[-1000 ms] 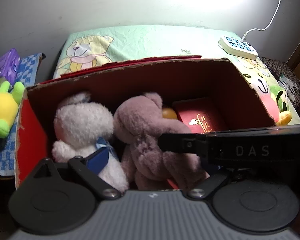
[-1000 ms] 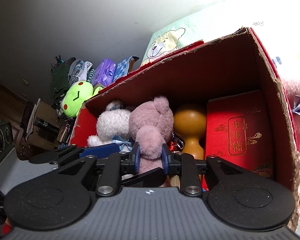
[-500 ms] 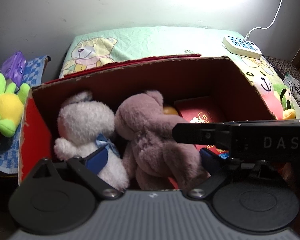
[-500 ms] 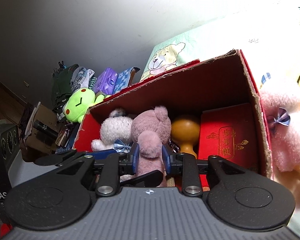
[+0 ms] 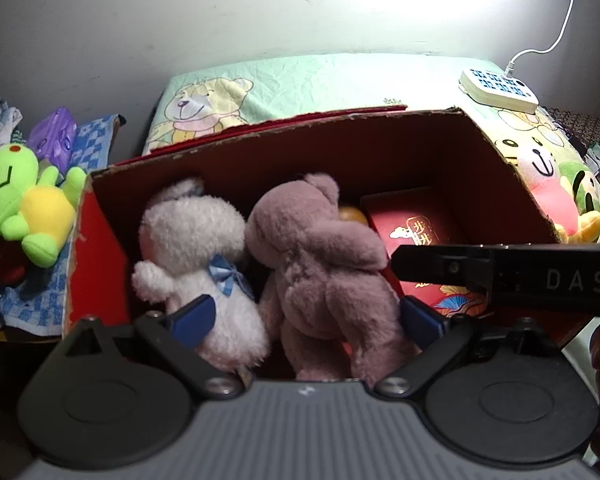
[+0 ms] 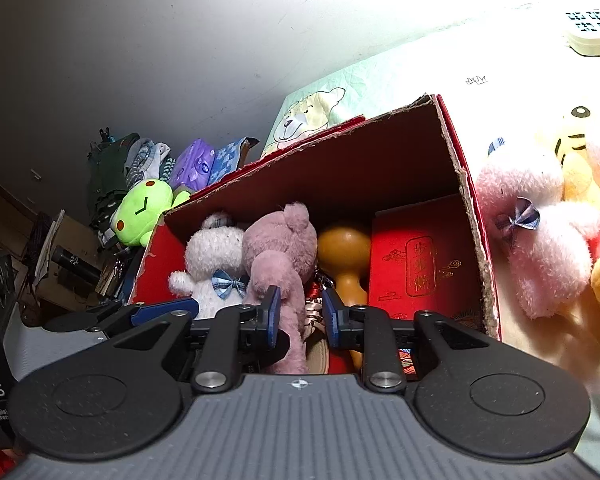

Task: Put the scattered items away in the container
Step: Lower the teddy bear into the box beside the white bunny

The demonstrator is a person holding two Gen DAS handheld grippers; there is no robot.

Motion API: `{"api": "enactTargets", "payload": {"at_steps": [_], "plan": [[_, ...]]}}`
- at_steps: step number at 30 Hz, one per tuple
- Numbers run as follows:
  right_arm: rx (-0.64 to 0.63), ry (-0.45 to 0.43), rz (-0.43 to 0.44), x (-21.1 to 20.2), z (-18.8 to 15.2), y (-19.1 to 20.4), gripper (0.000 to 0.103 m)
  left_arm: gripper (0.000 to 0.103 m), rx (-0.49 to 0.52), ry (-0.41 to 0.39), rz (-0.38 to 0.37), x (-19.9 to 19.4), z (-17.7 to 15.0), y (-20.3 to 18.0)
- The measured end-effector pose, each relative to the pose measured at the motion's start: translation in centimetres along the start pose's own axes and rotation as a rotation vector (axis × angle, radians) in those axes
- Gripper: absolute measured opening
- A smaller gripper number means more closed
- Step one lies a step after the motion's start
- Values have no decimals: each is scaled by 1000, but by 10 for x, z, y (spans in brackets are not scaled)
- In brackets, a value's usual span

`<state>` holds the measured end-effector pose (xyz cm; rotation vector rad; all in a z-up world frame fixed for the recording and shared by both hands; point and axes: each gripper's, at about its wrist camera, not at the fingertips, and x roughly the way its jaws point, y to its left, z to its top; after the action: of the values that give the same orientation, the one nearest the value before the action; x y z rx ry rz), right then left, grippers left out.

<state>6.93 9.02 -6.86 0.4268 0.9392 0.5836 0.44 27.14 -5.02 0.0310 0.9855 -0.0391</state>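
Observation:
A red cardboard box (image 5: 380, 136) (image 6: 466, 184) holds a white plush bear (image 5: 196, 240) (image 6: 214, 248), a mauve plush bear (image 5: 316, 256) (image 6: 280, 244), a wooden gourd (image 6: 344, 248) and a red booklet (image 5: 412, 232) (image 6: 420, 264). My left gripper (image 5: 304, 316) is open, its pads wide apart at the box's near edge beside both bears. My right gripper (image 6: 300, 316) is open just above the mauve bear, not touching it. A pink plush bear (image 6: 536, 232) lies on the bed right of the box.
A green frog plush (image 5: 24, 196) (image 6: 144, 212) and a purple packet (image 5: 54, 136) lie left of the box. A white power strip (image 5: 500, 88) sits on the bear-print sheet (image 5: 300, 80). Yellow and pink toys (image 6: 592, 168) lie at far right.
My right gripper has let go of the mauve bear, opened and drawn back up out of the box. My left gripper has also pulled back a little.

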Motion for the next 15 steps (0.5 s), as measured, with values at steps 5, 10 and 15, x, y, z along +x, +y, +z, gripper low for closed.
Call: {"api": "enactTargets", "payload": {"at_steps": [5,10,15], "plan": [[-5,1,-10,-1,-6,3,27,100,-11,4,21,-1,-2,0],[4,-6,-8,-3,-11,3,27,103,-15,3,39,1,-5,0],[6,-19,-14,-5,-13,3,27,103,-19,0,43,2,-4,0]]}}
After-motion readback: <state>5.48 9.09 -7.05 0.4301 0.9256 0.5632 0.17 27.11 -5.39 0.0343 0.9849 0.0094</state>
